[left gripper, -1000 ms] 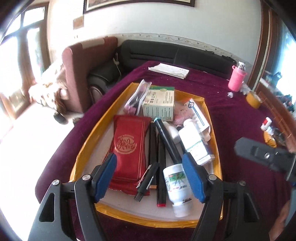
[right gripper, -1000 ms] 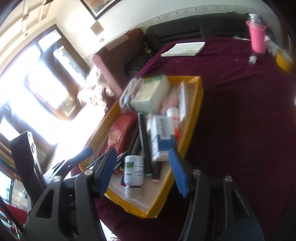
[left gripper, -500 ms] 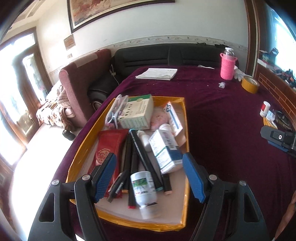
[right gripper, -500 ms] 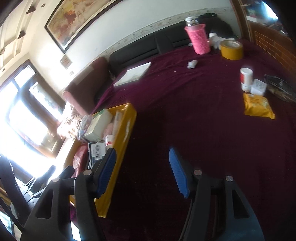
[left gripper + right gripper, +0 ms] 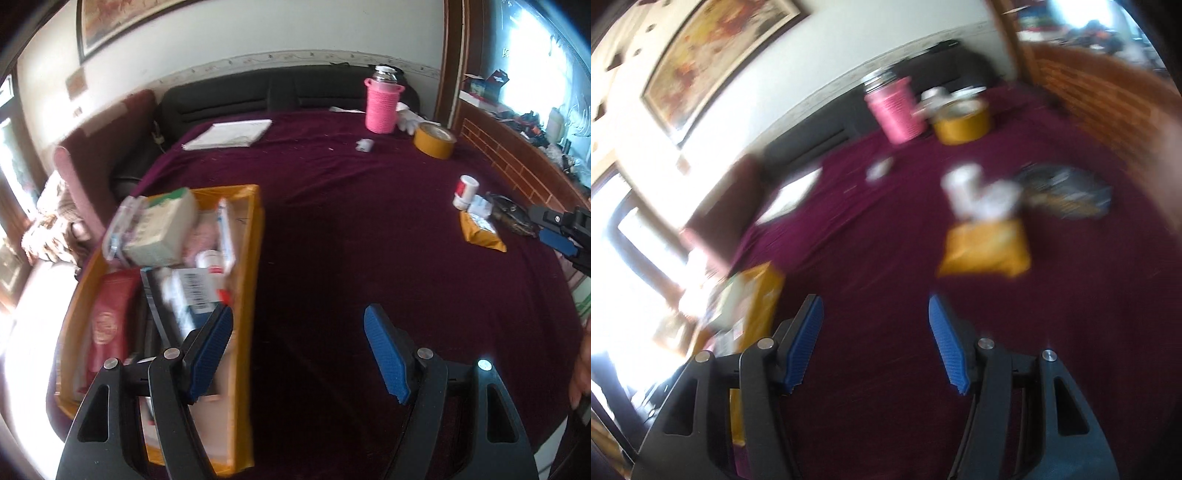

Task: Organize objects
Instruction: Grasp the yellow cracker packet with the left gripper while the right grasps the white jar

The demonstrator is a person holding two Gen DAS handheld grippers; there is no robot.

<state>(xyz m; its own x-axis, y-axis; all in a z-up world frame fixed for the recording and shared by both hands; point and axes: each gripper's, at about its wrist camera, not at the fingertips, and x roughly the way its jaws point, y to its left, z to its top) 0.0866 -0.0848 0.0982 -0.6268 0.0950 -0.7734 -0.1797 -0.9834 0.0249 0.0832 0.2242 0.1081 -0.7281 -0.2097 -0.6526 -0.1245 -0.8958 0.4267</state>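
Note:
A yellow tray (image 5: pixel 255 240) packed with boxes, a red pouch (image 5: pixel 107 325) and a green-and-white box (image 5: pixel 162 229) sits at the left on the maroon cloth. My left gripper (image 5: pixel 298 314) hangs open over bare cloth just right of the tray, holding nothing. My right gripper (image 5: pixel 874 300) has its jaws opening with nothing between them, over cloth short of a yellow packet (image 5: pixel 986 247). Behind the packet stands a small white jar (image 5: pixel 964 188). In the left wrist view the right gripper (image 5: pixel 554 236) shows at the right edge, near the packet (image 5: pixel 480 232) and jar (image 5: pixel 466 190).
A pink-sleeved flask (image 5: pixel 382 105), a roll of yellow tape (image 5: pixel 434 140) and a white paper pad (image 5: pixel 229 134) lie at the far side. A dark dish-like object (image 5: pixel 511 218) sits by the packet. A brick ledge runs along the right; sofas stand beyond the table.
Both views have swung right, away from the tray toward the cloth. The tray now lies at the left of each view. The yellow packet and jar have come in front of the right gripper.

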